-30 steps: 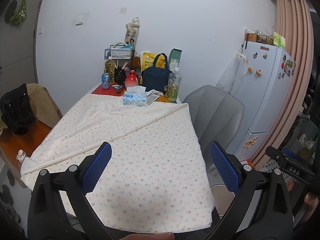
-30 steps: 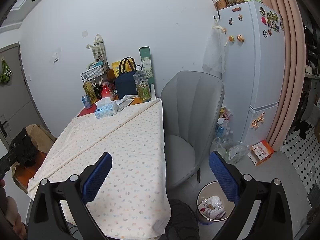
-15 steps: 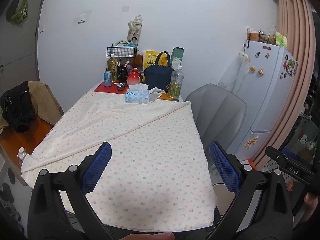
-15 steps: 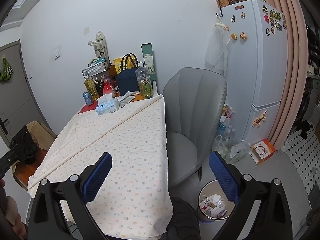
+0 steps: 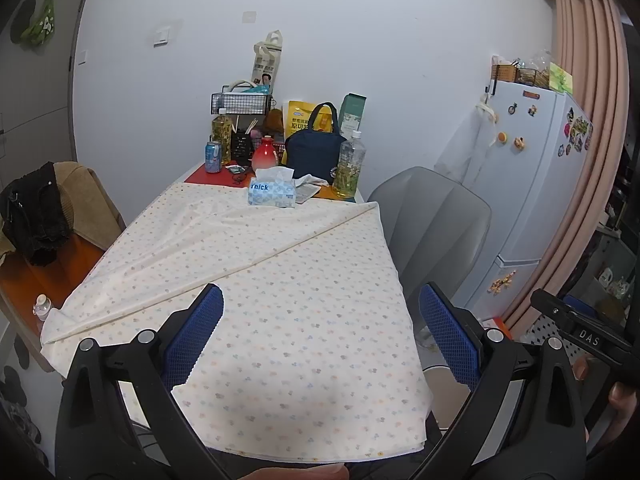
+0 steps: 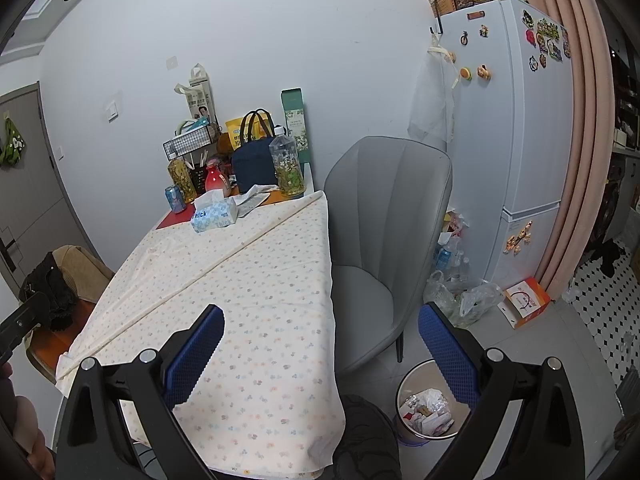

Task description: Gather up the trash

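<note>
Walls: plain white; light switch at upper left of the left wrist view.
Door: grey, left edge of the right wrist view; green cloth hanging on it.
Table: centre of frame, covered by a cream dotted tablecloth with a diagonal fold.
Chairs: grey padded chair just right of the table; second chair at left, draped with tan and black garments.
Fridge: white, right side, magnets on it, baskets on top.
Curtain: pink, pleated, right of the fridge.
Floor: grey tiles; black-and-white pattern at far right.
Light: even, indoor.
</note>
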Demonstrator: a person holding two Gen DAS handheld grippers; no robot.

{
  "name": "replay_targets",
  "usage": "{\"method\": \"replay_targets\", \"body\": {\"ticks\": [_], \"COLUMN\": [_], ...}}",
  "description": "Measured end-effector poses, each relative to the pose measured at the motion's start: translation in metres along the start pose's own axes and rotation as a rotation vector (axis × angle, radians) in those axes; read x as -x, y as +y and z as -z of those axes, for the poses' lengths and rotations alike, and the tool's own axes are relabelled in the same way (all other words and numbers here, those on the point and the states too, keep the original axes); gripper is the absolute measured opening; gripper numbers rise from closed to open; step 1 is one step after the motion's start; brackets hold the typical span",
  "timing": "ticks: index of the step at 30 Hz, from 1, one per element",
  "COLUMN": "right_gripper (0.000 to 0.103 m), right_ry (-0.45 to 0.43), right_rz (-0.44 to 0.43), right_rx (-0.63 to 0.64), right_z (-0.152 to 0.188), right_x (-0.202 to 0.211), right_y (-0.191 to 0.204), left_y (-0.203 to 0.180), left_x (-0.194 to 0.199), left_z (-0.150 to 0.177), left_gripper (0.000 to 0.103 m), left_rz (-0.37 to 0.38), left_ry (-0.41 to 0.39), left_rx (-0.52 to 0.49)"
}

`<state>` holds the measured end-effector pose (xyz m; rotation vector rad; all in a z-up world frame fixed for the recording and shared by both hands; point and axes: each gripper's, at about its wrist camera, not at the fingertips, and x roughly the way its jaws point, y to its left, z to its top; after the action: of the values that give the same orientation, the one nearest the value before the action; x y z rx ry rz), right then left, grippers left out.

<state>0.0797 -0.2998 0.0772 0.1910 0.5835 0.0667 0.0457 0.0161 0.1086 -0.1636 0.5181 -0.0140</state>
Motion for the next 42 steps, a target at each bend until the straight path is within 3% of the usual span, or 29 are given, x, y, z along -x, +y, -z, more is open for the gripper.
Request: {"method": "replay_targets", "body": {"ticks": [28,42], "right_gripper": [0.095,0.095], "right_ry": [0.003,0.03], "right_rz": [0.012,0.038], "right_rx": [-0.001,0.002], "right_z": [0.001,0.0], "right_x": [0.0,-0.015], "right_y": [0.002,-0.01], "left_y": [-0.002,-0.006], "left_x": [-0.002,-0.029], "left_z": [0.002,0.002], "left_gripper": [0.097,0.097], "left_rz": [0.014,0.054], "left_ry": [0.002,0.023], "left_rx": [-0.007,-0.001]}}
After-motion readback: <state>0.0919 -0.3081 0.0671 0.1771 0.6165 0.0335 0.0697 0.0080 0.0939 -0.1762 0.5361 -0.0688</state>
